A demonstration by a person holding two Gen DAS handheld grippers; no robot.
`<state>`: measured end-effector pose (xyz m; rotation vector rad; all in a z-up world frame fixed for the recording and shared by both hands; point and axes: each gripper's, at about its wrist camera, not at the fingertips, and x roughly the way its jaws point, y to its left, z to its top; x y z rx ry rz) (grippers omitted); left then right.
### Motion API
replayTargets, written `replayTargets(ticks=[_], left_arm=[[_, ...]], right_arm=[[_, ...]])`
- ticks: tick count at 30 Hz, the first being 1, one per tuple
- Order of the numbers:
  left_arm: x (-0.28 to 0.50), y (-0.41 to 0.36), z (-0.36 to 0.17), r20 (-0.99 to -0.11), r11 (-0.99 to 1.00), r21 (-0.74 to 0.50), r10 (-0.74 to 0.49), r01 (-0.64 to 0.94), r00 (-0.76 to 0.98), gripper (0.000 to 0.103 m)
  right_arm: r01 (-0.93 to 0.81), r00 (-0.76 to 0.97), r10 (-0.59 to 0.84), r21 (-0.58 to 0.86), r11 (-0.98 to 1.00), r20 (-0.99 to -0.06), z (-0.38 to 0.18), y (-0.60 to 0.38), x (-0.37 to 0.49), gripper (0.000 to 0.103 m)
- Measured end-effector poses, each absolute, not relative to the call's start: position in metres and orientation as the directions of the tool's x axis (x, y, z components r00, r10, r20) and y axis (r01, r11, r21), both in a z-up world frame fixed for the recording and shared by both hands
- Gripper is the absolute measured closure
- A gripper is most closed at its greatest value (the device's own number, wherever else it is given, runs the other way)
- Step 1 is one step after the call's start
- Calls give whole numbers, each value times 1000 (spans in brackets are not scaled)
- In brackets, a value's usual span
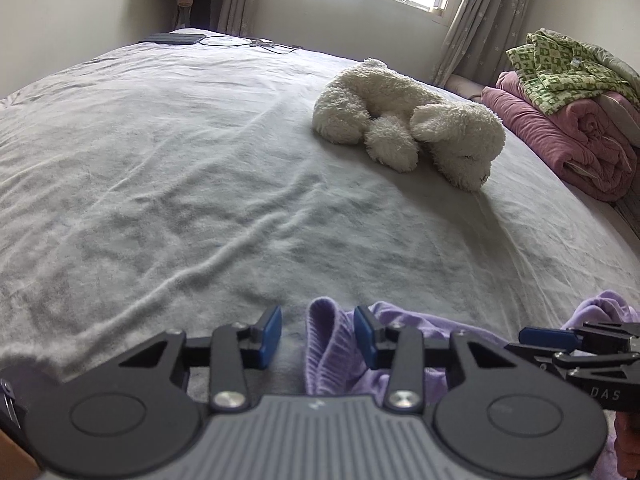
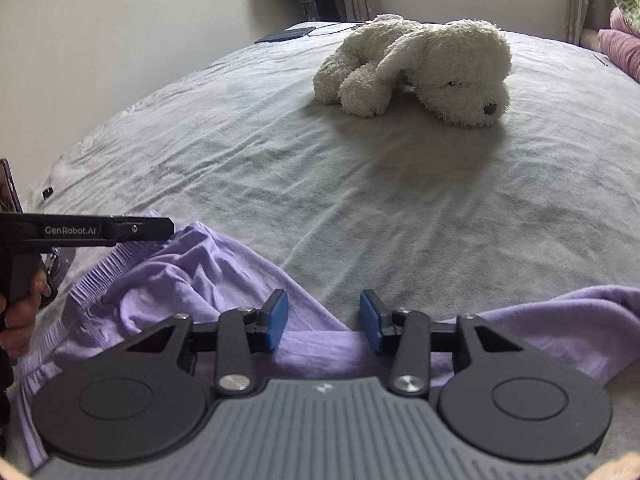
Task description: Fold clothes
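Folding is barely beginning: the lavender garment point(image 2: 192, 276) is lying crumpled at the near bed point(image 1: 200, 184) edge, left gripper point(image 1: 318, 334) and right gripper point(image 2: 324, 318) both hovering released, grasping nothing.

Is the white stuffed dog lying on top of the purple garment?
No, the stuffed dog lies apart on the grey bedspread, well beyond the purple garment near the grippers.

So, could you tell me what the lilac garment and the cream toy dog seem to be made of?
The crumpled lilac garment looks like soft matte knit, likely cotton jersey: it has a ribbed hem and drapes limply. The cream plush toy dog looks like shaggy synthetic pile, with tufted, curly fibres; its stuffing cannot be seen.
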<state>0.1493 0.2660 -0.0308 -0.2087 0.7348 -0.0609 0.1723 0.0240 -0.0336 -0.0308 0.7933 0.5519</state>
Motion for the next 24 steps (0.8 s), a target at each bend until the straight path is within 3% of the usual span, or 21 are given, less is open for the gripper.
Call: replayTargets(ticks=[2,4,7,24], left_arm=[[149,267,-33,-655,977,-211,-125,-22,745,70],[148,269,-34,-649,978,-207,-118,-25,751,79],[146,270,-33,-640,976,-214,-119,-28,759,81],[139,285,-26,-567,971,-217,-43,-98,822,86]], right_arm=[[-496,562,435,134,858,-704,-32,32,172,72],[-509,557,413,97,856,-720,-31,39,171,87],[-498,577,365,40,866,-731,-29,46,173,102],[-438,740,243,-176,881,-627,2,84,202,103]])
